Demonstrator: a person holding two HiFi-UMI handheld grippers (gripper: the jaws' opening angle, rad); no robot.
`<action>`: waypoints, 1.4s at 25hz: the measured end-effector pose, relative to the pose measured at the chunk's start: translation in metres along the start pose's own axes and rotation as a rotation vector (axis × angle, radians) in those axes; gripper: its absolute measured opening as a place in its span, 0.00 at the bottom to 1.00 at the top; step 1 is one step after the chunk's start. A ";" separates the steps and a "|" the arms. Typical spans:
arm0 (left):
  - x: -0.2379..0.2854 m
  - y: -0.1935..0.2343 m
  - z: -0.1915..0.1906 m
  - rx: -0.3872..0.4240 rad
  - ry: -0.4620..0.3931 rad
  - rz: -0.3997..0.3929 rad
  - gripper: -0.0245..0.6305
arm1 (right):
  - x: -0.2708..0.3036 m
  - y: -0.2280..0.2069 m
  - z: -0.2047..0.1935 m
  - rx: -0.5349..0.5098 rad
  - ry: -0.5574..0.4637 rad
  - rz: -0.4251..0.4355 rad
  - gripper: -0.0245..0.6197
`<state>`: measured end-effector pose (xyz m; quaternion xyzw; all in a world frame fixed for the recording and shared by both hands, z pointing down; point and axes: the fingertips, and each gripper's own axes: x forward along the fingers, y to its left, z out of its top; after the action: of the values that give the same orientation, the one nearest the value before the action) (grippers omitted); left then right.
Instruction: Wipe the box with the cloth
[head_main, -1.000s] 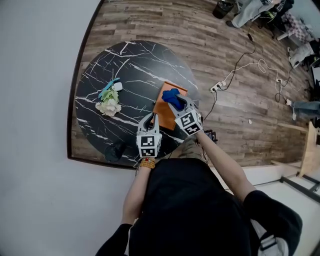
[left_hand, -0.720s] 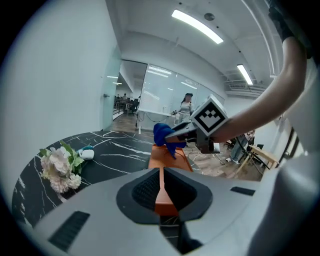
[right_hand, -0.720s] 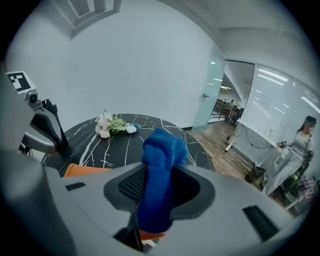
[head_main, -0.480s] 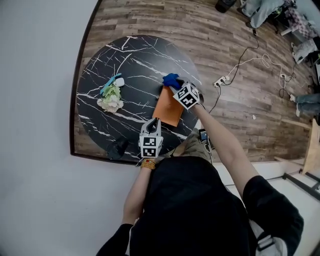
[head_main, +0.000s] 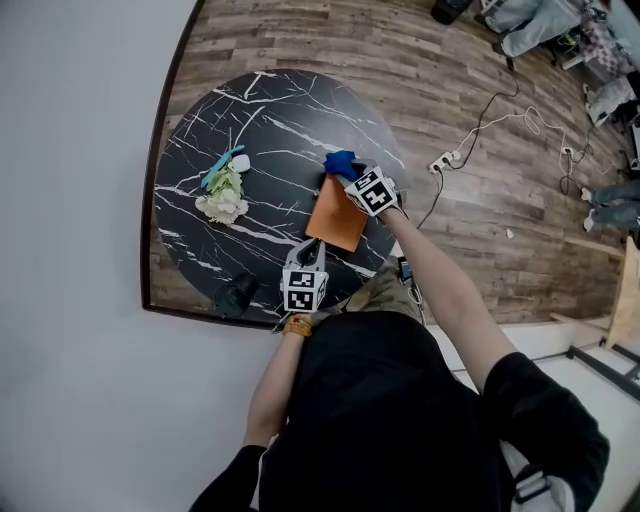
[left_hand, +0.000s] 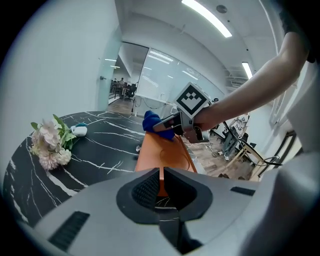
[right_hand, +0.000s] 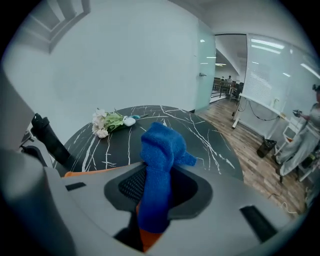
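The box (head_main: 335, 216) is orange and lies flat on the round black surface (head_main: 262, 130). The right hand-held gripper (head_main: 347, 176) has just squeezed tighter on the blue cloth (head_main: 339, 162) at the box's far end. The left hand-held gripper (head_main: 308, 246) is closed tight, with its tip at the near edge.

Flat orange box (head_main: 335, 222) on the black table (head_main: 200, 130) — crumpled blue cloth (head_main: 340, 162) at its far end.

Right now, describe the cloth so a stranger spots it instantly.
Find the round black white-veined marble table, then the flat orange box at its near side. At the box's far end, the right hand-held gripper, its jaws just closed tighter, pinches the bunched blue cloth: the only deep-blue, fuzzy thing there.
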<state>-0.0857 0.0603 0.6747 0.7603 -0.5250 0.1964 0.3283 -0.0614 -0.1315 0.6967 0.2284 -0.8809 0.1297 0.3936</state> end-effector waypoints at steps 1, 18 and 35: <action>0.001 -0.001 -0.002 -0.002 0.006 -0.006 0.05 | -0.001 0.003 -0.001 0.006 0.001 0.004 0.20; 0.002 0.003 -0.003 -0.040 0.011 -0.002 0.10 | -0.016 0.079 -0.021 -0.091 0.021 0.083 0.20; 0.005 -0.004 -0.015 -0.047 0.052 -0.043 0.11 | -0.041 0.164 -0.036 -0.046 -0.024 0.448 0.20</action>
<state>-0.0794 0.0684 0.6875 0.7582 -0.5042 0.1964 0.3637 -0.0970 0.0374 0.6816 0.0196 -0.9170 0.1909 0.3496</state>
